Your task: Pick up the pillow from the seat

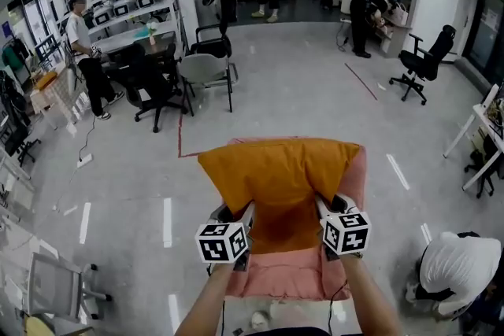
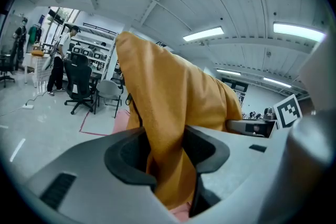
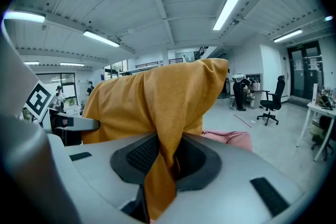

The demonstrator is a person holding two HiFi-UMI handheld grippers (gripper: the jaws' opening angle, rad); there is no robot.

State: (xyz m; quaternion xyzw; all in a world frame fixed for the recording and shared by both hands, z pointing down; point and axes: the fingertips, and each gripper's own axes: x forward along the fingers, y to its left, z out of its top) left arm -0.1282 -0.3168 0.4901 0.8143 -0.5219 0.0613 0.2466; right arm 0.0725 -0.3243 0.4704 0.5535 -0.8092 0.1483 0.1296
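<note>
Pillow, orange, hangs between the two tools above the pink seat, near the middle of the floor.

Left tool: jaws narrow, clamped on a bunched fold at the pillow's near left edge. In its own view the cloth fills the gap and both pads press into it.

Right tool: same grip on the near right edge, with a thin pleat of cloth pinched between ribbed pads.

The two grips sit well apart, one per side. My guess is that this spreads the soft load, so it hangs level rather than folding or swinging from one corner. Both tools pinch cover fabric rather than the full thickness, which would explain the narrow gap. The pillow slumps away to the far side and droops in the middle.

Hard to make out:
- Whether the pillow's far edge is clear of the seat or touching it. The pillow itself covers that line in the head view.
- Most of the seat's back and far part, which lie under the pillow. Only the near cushion and a strip on the right show.
- Each tool view is largely blocked by orange cloth, and the tail of the fold below the jaws is cut off at the frame's bottom.
- The far office chairs and people are small and play no part in the task.
</note>
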